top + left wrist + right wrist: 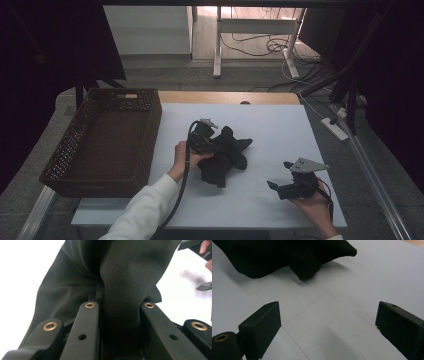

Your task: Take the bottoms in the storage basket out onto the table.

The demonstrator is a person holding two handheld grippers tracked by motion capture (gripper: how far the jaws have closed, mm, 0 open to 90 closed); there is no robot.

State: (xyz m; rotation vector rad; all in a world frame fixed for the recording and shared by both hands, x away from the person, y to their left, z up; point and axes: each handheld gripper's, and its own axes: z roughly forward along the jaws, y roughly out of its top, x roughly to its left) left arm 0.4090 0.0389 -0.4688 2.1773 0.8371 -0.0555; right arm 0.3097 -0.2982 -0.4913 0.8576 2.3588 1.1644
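1. Gripping a bunched fold of the black cloth, the left gripper is seen near the middle of the white table top in the high view; its jaws are closed down on the fabric.
2. In the left gripper view, a thick ridge of the black cloth is shown pinched between the two black jaws, with the rest of the fabric spread above and to the left of them.
3. The cloth is found in a crumpled heap on the white surface, to the right of the wicker basket and apart from it.
4. The right gripper is held low over the table near its front right corner, well apart from the cloth; its jaws are spread wide and nothing is held between them.
5. In the right gripper view, bare white table is shown between the parted jaws, and the edge of the black cloth lies farther off at the top.
6. The left hand is seen just beside the heap, wrapped around the body of its gripper, with a white sleeve entering from the bottom edge.
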